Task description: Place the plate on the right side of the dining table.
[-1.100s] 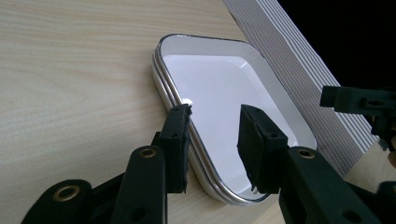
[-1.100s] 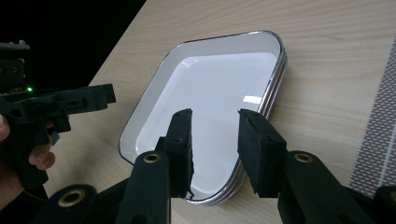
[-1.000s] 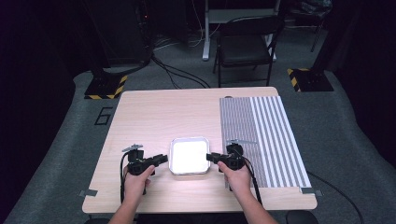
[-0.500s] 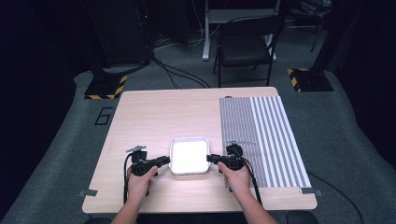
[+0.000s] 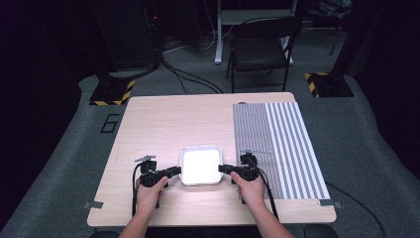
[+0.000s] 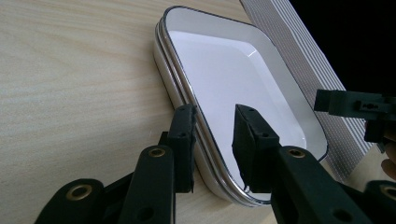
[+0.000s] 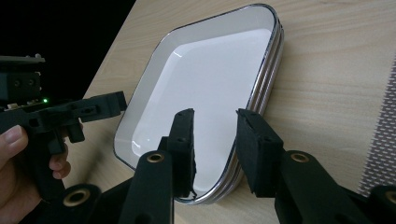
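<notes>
White stacked trays (image 5: 201, 165) sit near the table's (image 5: 163, 124) front edge; left gripper (image 5: 171, 172) and right gripper (image 5: 225, 169) have closed in, jaws parted astride opposite rims, ready to clamp and lift.

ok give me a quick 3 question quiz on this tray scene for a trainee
1. True or false: the left tongs have one jaw on each side of the rim of the white tray.
2. Multiple choice: the striped mat lies on which part of the table, seen from the high view? A) left B) right C) near edge
3. Fill in: the right tongs straddle the tray's rim with their jaws ____.

Key: 1 true; 2 B; 3 open
</notes>
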Available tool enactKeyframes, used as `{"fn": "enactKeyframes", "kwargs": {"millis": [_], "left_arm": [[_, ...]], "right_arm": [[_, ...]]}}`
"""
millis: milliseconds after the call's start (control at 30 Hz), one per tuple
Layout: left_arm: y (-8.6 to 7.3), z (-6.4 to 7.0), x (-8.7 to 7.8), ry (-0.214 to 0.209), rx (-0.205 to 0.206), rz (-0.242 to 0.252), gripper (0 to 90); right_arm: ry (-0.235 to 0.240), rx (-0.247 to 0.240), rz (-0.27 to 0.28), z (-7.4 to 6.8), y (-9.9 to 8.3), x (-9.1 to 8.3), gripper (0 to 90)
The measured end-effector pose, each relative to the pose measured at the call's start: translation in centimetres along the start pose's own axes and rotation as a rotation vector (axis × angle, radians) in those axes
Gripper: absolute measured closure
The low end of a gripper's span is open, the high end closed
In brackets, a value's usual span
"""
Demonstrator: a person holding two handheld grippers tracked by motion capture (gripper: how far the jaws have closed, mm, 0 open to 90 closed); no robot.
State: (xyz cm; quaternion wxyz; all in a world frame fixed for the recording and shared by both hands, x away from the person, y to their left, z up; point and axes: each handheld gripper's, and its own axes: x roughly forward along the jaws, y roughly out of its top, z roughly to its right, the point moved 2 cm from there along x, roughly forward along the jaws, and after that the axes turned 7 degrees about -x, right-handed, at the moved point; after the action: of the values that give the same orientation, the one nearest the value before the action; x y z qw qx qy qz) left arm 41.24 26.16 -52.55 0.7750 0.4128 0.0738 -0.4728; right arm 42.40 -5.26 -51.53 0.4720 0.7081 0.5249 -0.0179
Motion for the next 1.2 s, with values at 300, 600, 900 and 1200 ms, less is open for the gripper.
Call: {"fn": "enactKeyframes", "kwargs": {"millis": [300,600,900,1200], "left_arm": [[-0.06,-0.03,0.19,-0.020,-0.022,-0.002,69.7],[-0.25,0.02,0.40,-0.022,-0.023,-0.015,72.7],[-0.41,-0.10,0.59,-0.005,-0.034,-0.019,76.1],[-0.44,-0.03,0.57,0.003,-0.025,-0.019,77.8]], "right_arm": [[0.016,0.016,0.005,0.21,-0.12,0.05,66.2],[0.019,0.034,-0.006,0.35,-0.39,0.19,65.9],[0.031,0.073,0.001,0.59,-0.46,0.31,65.8],[0.017,0.067,0.000,0.49,-0.51,0.28,68.9]]}}
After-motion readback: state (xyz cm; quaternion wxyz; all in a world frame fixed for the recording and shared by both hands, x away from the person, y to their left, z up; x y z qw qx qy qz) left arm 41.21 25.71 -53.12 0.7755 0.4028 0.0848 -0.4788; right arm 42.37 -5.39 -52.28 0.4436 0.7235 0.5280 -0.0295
